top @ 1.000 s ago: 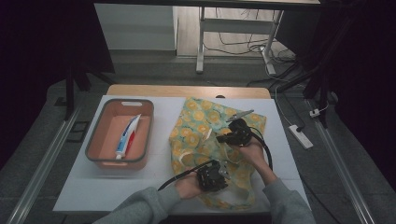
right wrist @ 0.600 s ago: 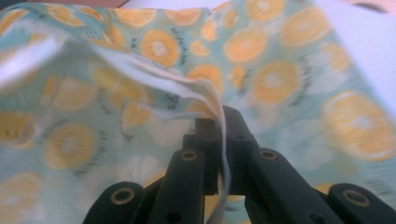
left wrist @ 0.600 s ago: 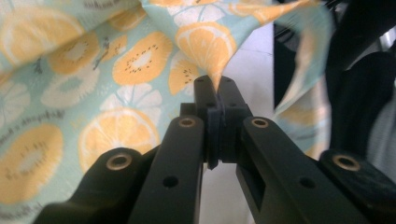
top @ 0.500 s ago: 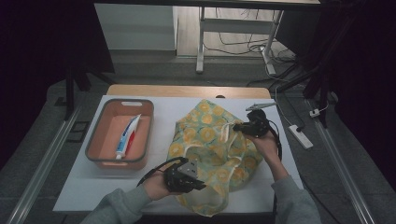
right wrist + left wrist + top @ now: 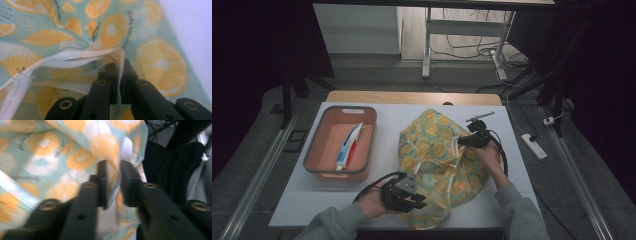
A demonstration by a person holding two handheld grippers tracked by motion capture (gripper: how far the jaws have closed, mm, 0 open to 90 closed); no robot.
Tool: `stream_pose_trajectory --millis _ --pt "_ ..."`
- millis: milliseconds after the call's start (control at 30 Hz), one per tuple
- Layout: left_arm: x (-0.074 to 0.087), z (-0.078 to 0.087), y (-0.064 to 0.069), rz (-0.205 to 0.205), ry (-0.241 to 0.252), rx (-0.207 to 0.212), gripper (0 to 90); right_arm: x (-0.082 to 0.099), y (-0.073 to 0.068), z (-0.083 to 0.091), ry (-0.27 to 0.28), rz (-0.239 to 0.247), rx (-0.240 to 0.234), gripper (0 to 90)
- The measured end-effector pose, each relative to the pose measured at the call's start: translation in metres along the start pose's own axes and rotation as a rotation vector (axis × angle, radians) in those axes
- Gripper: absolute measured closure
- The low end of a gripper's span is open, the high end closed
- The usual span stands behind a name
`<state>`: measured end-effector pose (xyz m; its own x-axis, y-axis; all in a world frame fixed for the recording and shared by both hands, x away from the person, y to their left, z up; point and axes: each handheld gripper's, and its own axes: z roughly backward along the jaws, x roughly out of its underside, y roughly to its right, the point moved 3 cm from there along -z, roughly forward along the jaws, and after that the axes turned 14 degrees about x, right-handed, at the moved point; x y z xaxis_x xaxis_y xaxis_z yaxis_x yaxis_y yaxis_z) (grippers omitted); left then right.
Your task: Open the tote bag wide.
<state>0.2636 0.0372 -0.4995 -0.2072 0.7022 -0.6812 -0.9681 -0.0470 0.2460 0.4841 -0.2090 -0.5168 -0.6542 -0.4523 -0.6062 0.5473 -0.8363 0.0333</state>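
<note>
A fabric bag [image 5: 437,155] printed with orange slices on pale green lies on the white table [image 5: 302,205], right of centre. My left gripper [image 5: 414,200] is at the bag's near left corner, its jaws shut on a fold of the cloth [image 5: 113,172]. My right gripper [image 5: 462,141] is over the bag's upper right part, shut on the bag's white-lined rim [image 5: 120,62], with the jaws pressed together around the cloth [image 5: 70,32].
An orange tray [image 5: 312,162] stands at the left of the table with a toothpaste tube [image 5: 348,145] inside. The table's near edge runs just below the bag. A power strip [image 5: 534,146] lies on the floor at the right.
My left gripper has pulled the bag's near corner left and toward me. My right gripper has moved away to the right with the rim, stretching the bag wider.
</note>
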Motion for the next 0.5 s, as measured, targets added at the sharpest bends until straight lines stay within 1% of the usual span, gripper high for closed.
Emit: stream_pose_trajectory --millis 33,67,100,167,233,267,300,333,433,467,500 --pt "0.0 0.0 0.0 0.0 0.0 0.0 55.6 0.0 0.0 0.0 0.0 0.0 0.0 85.9" --pt "-0.002 0.004 0.0 0.011 0.027 -0.022 55.6 0.0 -0.001 -0.001 -0.002 0.007 -0.002 85.9" --pt "-0.003 0.007 0.0 0.017 0.042 -0.033 49.3 0.0 -0.003 -0.001 -0.005 0.011 -0.008 85.8" --pt "-0.011 0.02 0.0 0.026 0.102 -0.066 42.8 -0.001 -0.005 0.001 0.003 0.022 -0.009 85.8" --pt "-0.02 0.031 -0.004 0.036 0.141 -0.112 40.0 -0.002 -0.006 0.003 0.01 0.023 -0.013 85.8" --pt "-0.025 0.035 -0.008 0.045 0.146 -0.15 38.2 -0.002 -0.007 0.004 0.016 0.026 -0.014 85.8" --pt "-0.03 0.038 -0.013 0.052 0.142 -0.197 38.2 -0.002 -0.007 0.004 0.018 0.027 -0.015 85.8" --pt "-0.034 0.041 -0.021 0.066 0.137 -0.234 37.5 -0.002 -0.008 0.005 0.019 0.029 -0.015 85.8" --pt "-0.042 0.041 -0.05 0.129 0.154 -0.287 36.2 -0.001 -0.008 0.006 0.02 0.029 -0.02 85.8" --pt "-0.043 0.039 -0.06 0.148 0.143 -0.309 36.4 -0.001 -0.008 0.007 0.022 0.029 -0.026 85.7" --pt "-0.043 0.036 -0.07 0.164 0.121 -0.336 36.4 -0.001 -0.008 0.007 0.022 0.029 -0.026 85.7"
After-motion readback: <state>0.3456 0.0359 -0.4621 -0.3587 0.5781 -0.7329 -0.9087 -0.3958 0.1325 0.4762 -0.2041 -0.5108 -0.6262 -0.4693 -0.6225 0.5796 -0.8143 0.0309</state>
